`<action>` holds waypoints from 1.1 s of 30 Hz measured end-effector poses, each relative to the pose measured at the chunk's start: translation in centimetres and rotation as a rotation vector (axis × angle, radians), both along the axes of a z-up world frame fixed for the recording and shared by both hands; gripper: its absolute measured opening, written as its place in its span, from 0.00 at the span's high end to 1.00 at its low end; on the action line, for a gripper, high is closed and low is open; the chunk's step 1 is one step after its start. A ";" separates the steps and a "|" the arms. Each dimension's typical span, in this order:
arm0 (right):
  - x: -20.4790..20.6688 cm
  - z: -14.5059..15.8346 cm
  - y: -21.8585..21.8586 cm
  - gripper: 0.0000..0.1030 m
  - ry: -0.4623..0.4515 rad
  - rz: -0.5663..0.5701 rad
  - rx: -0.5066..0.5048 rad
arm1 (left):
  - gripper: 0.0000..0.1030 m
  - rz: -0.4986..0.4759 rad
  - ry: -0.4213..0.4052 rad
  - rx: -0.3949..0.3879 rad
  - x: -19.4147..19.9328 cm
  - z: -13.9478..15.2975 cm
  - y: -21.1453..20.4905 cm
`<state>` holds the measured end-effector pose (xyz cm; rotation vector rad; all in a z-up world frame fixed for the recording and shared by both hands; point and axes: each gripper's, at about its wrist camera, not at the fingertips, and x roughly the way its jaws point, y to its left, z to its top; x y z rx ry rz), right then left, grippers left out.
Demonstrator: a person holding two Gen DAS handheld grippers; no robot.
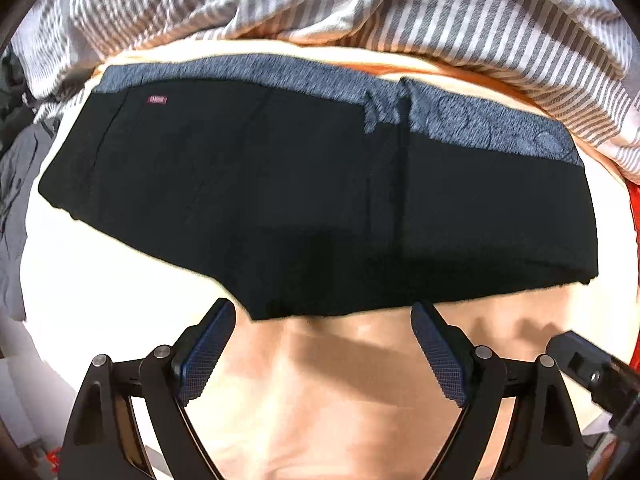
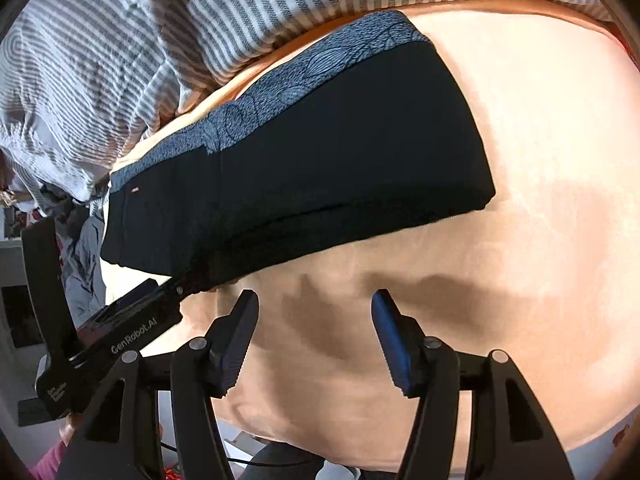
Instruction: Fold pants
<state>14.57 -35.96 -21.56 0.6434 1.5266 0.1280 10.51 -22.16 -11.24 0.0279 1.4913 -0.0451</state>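
The pants are black, with a wide blue-grey patterned waistband running along the far edge. They lie folded into a flat, compact, roughly rectangular bundle on a peach-coloured bed sheet, the waistband side close to a rumpled grey-and-white striped blanket. A small red label shows near the band at the left end. A seam runs from the band toward the near edge. The fabric looks smooth, the layers stacked evenly at the right end.
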 end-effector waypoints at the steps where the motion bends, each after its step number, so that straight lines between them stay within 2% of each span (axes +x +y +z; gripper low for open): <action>1: 0.0 0.1 0.4 0.38 0.000 0.001 -0.011 | 0.12 -0.004 0.007 -0.010 -0.1 -0.2 0.4; 6: -0.1 0.4 3.3 0.38 0.008 -0.020 -0.056 | 0.12 -0.017 0.038 -0.064 -0.8 -0.7 3.8; 9: 0.1 0.8 6.3 0.38 0.012 -0.006 -0.062 | 0.12 0.037 0.012 -0.093 -0.5 0.0 7.9; 12: 0.8 1.2 9.8 0.38 -0.002 0.045 -0.076 | 0.12 0.133 -0.021 -0.154 0.4 0.6 13.4; 17: 2.4 1.3 15.0 0.38 -0.019 0.118 -0.073 | 0.12 0.314 -0.073 -0.226 1.6 -0.2 22.4; 20: 3.0 1.1 17.2 0.38 -0.016 0.146 -0.057 | 0.13 0.411 -0.112 -0.350 2.2 -1.3 26.5; 23: 3.3 0.9 18.9 0.38 -0.017 0.166 -0.041 | 0.13 0.460 -0.136 -0.445 2.9 -2.5 28.6; 24: 3.4 0.9 19.3 0.38 -0.020 0.173 -0.039 | 0.20 0.467 -0.135 -0.467 3.2 -2.8 28.8; 26: 3.6 0.8 20.2 0.38 -0.022 0.191 -0.035 | 0.23 0.472 -0.124 -0.525 3.4 -3.2 28.9; 30: 3.9 0.6 21.3 0.38 -0.019 0.213 -0.029 | 0.23 0.463 -0.149 -0.560 3.9 -3.5 28.8; 33: 4.2 0.5 21.9 0.38 -0.029 0.223 -0.027 | 0.23 0.508 -0.151 -0.589 5.0 -4.0 29.1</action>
